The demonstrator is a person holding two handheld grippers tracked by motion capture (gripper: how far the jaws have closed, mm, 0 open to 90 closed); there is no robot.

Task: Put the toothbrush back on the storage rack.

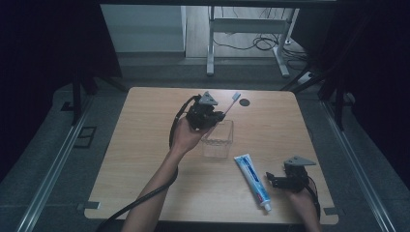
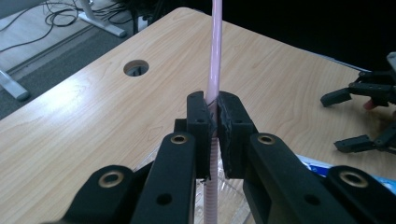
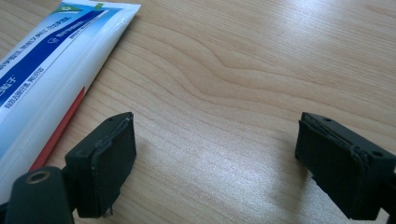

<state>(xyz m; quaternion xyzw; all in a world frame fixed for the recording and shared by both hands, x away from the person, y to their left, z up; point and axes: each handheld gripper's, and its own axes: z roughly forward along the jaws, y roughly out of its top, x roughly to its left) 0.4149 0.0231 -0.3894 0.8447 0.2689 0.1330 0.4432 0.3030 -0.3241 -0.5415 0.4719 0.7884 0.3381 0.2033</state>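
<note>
My left gripper point(image 1: 216, 117) is shut on the pink handle of a toothbrush point(image 1: 232, 102), whose bristled head points up and toward the table's far side. In the left gripper view the pads point(image 2: 231, 126) pinch the ribbed handle of the toothbrush point(image 2: 215, 56). A clear plastic cup point(image 1: 217, 140) stands just below that gripper. A blue and white toothpaste tube point(image 1: 252, 179) lies flat at the front right, cap toward the front edge. My right gripper point(image 1: 270, 179) rests open beside it, nothing between its jaws; the tube point(image 3: 46, 60) lies left of its left jaw.
The wooden table point(image 1: 145, 159) has a round cable hole point(image 1: 244, 102) near its far edge. Metal rails run along the floor on both sides. A white desk frame point(image 1: 246, 29) with loose cables stands beyond the table.
</note>
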